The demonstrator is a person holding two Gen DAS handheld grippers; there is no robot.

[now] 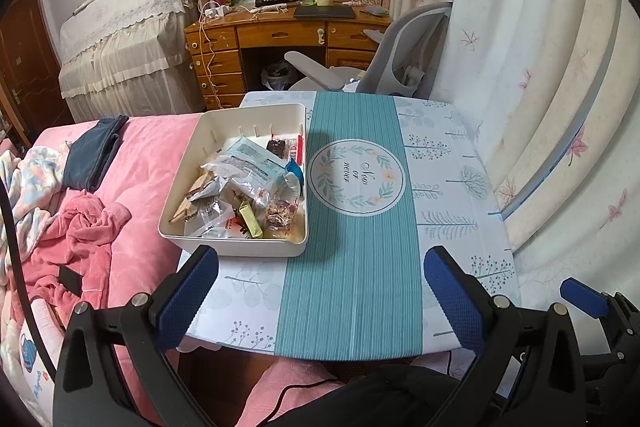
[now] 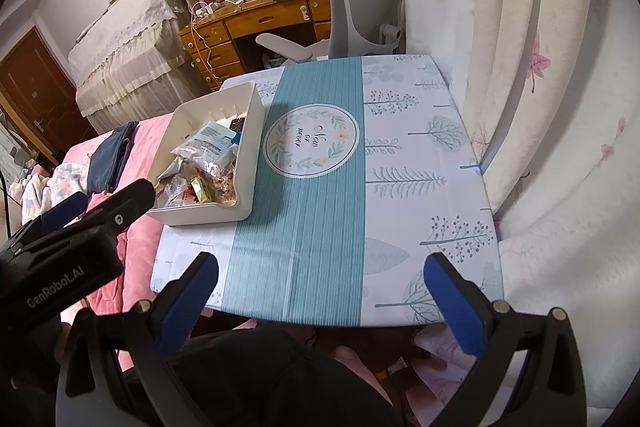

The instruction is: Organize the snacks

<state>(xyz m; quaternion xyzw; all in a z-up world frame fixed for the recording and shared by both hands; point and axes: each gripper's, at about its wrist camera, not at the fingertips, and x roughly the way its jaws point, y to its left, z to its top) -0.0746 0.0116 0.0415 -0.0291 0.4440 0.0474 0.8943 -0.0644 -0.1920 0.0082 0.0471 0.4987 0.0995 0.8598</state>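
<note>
The cream rectangular plastic bin (image 1: 224,235) on the cloth-covered surface (image 1: 352,283) already holds the heaped wrapped snacks (image 1: 244,187), none lie loose outside, and both the left gripper (image 1: 320,299) and right gripper (image 2: 320,299) hover spread wide, fingers empty, so sorting looks nearly or fully done.

Patterned tablecloth (image 1: 440,163) ahead of fingers. Grey chair (image 1: 404,55), wooden desk (image 1: 280,35) farther beyond. Pink bedding (image 1: 132,227) left, curtain (image 1: 540,47) right.
</note>
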